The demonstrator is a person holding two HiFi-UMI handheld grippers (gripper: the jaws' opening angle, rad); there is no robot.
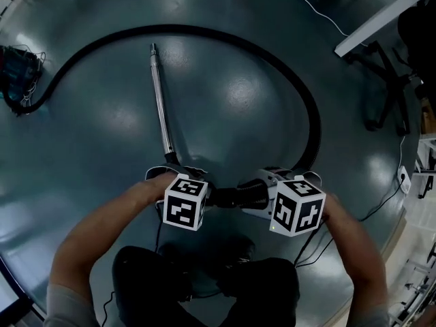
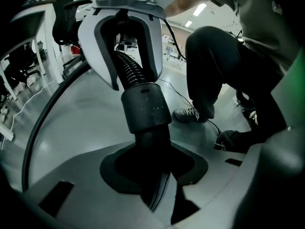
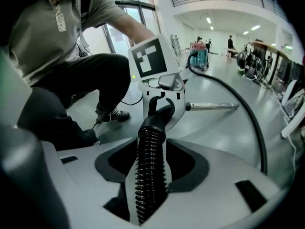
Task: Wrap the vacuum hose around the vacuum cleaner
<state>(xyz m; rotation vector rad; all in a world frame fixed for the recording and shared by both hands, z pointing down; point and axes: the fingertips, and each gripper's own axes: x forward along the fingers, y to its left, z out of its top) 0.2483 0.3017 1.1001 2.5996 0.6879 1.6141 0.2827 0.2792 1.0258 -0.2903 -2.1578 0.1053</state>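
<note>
"Between the jaws of the left hand-held gripper (image 2: 150, 166), what is clamped?"

"The smooth black cuff (image 2: 145, 109) is gripped there. Just beyond it, the ribbed vacuum hose (image 1: 300, 94) is pinched by the right hand-held gripper (image 3: 147, 180). The two are faced toward each other, close in front of the person."

"And where is the vacuum cleaner (image 1: 15, 73) found from there?"

"It is seen well apart, far off to the left across the floor (image 1: 225, 94). From the right hand-held gripper the hose is led away to the right, then curved round in one wide arc back to the machine. The metal wand (image 1: 161, 107) is laid pointing away from the left hand-held gripper."

"Which hand is judged nearer?"

"The left. The slack is probably best carried leftward, toward the machine."
</note>
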